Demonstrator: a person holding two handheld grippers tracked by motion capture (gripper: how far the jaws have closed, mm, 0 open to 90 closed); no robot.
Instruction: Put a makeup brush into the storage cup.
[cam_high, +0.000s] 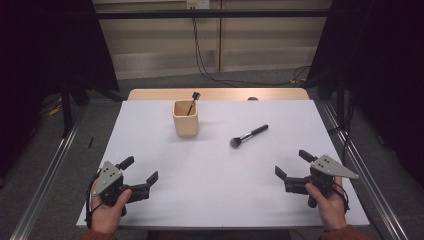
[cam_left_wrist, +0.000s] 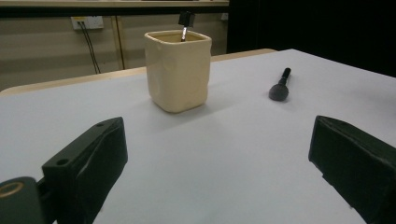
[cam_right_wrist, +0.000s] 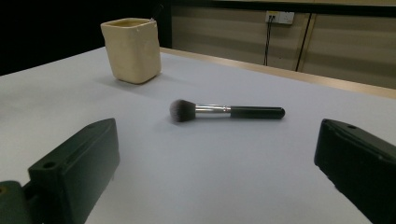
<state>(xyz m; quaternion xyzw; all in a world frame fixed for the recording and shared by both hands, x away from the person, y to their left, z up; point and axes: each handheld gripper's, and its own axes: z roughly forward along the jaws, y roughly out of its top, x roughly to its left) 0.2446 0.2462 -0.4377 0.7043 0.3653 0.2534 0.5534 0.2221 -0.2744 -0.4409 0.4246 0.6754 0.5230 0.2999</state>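
Lying flat, makeup brush (cam_high: 249, 135), bristles toward near-left, handle far-right, both grippers' fingers wide, empty.

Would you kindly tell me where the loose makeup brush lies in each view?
High view: makeup brush right of centre, right of the cream cup.
Left gripper view: makeup brush upper right, bristles nearer.
Right gripper view: makeup brush centre, bristles left.
Shared landmark: the cream cup.

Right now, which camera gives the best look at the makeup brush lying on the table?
The right gripper view: the makeup brush lies side-on and close, showing bristles, silver ferrule and black handle. The high view shows it small and slanted. The left gripper view shows it far off, nearly end-on.
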